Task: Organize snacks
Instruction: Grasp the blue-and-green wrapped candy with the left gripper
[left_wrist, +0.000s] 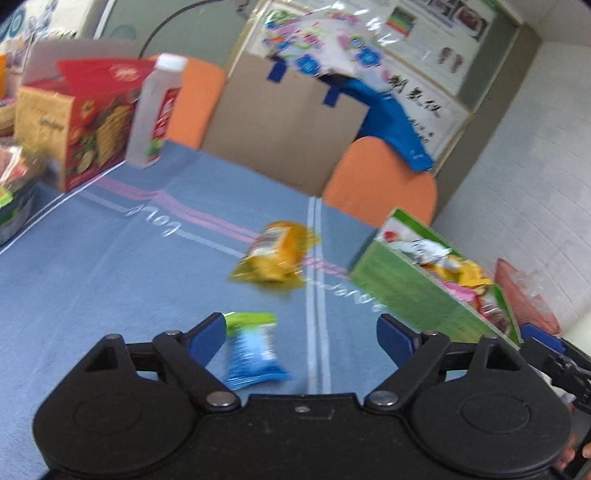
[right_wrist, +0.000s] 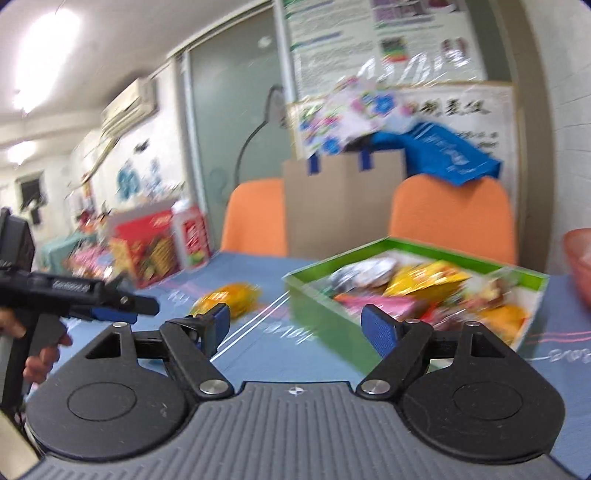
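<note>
A blue and green snack packet (left_wrist: 253, 352) lies on the blue tablecloth (left_wrist: 110, 266) just inside my left gripper's (left_wrist: 301, 332) left finger; the jaws stand wide open and nothing is gripped. Farther ahead lies a yellow snack bag (left_wrist: 275, 256), also in the right wrist view (right_wrist: 229, 295). A green box (left_wrist: 417, 291) holding several snack packets stands at the right. In the right wrist view that green box (right_wrist: 314, 295) sits just ahead of my right gripper (right_wrist: 295, 323), which is wide open and empty. The left gripper (right_wrist: 122, 306) shows at the left, held by a hand.
A red and yellow cracker box (left_wrist: 74, 129) and a white bottle (left_wrist: 155, 110) stand at the far left of the table. Two orange chair backs (left_wrist: 380, 188), a cardboard panel (left_wrist: 288, 122) and a blue bag (left_wrist: 391, 122) lie behind the table. A pink bag (left_wrist: 528, 295) sits beyond the green box.
</note>
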